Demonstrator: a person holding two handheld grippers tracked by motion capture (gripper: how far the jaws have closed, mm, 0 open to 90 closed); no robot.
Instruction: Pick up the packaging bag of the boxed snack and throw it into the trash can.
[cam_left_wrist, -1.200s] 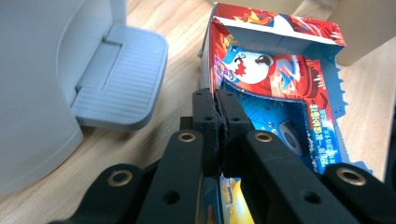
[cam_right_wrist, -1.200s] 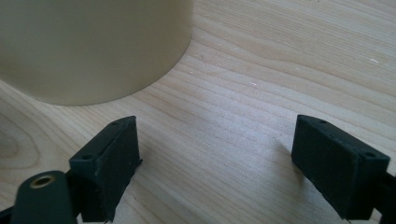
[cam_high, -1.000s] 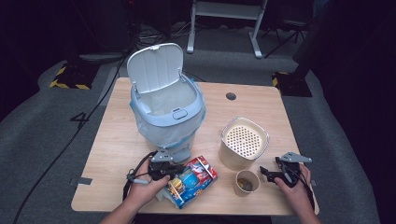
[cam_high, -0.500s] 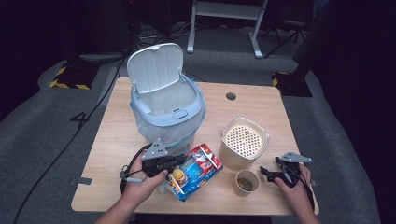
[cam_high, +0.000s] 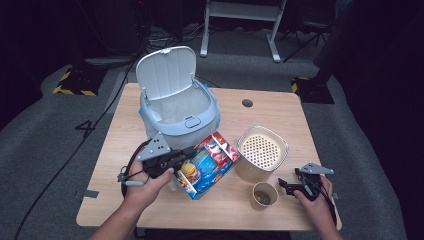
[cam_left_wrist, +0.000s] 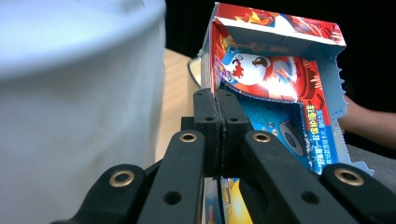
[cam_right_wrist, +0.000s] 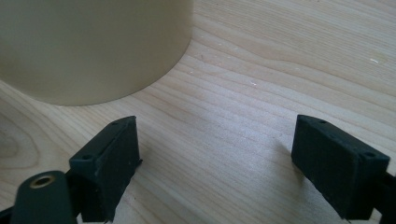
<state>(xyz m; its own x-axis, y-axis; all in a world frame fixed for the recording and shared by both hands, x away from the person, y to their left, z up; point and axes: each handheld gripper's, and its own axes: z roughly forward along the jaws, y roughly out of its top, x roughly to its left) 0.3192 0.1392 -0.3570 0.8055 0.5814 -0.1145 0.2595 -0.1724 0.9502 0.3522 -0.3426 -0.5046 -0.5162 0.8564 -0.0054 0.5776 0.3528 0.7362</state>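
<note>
The left claw (cam_high: 186, 159) is clenching on the edge of a torn red and blue box (cam_high: 209, 164), its pads (cam_left_wrist: 217, 122) pressed together on the thin card wall in the left claw view. The box is hanging tilted above the desk (cam_high: 280, 107), its far end higher and nearly touching the near rim of the bin (cam_high: 179, 112), its near end low over the wood. It is sitting between the bin on the left and the beige tub (cam_high: 261, 152) on the right, just beside the tub's wall. In the left claw view the box (cam_left_wrist: 275, 88) is showing its open, ragged top, with the white bin liner (cam_left_wrist: 79, 102) close on the left.

The bin is standing at the far left of the desk with its lid raised upright and a pale bag lining it. The tub, with a perforated top, is resting right of centre. A small paper cup (cam_high: 264, 195) is standing near the tub on its near side.

The right claw (cam_high: 291, 185) is lying low at the near right corner of the desk, just right of the cup and apart from it. Its jaws are released, gaping wide over bare wood in the right claw view, with the tub's wall (cam_right_wrist: 93, 46) ahead on the left and nothing between the pads (cam_right_wrist: 112, 154).
</note>
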